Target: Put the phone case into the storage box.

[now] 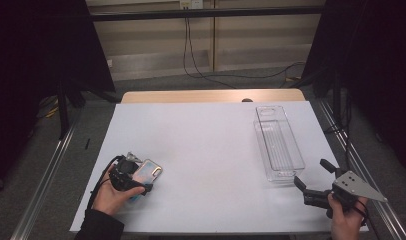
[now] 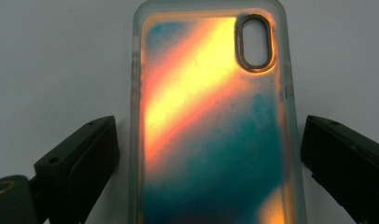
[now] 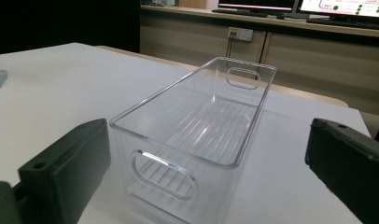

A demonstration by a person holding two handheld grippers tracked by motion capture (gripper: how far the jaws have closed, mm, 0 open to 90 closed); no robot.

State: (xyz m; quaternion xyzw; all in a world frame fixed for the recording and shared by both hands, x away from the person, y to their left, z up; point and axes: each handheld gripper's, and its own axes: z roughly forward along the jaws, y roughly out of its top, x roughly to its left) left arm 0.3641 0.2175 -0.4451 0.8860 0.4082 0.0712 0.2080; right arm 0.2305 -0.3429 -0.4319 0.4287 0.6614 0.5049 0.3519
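Two grippers sit at the near edge of your white table [image 1: 206, 145] in the high view: your left gripper [image 1: 136, 175] hangs over the phone case [image 1: 150, 172] at the near left, and your right gripper [image 1: 311, 176] rests just beside the near end of the clear bin [image 1: 278, 142] at the right.

In the left gripper view, the phone case [image 2: 211, 126] lies flat between your spread jaws, with a gap on each side, so nothing is grasped.

In the right gripper view, the clear bin [image 3: 197, 135] stands upright ahead of your jaws, which are released and wide apart.
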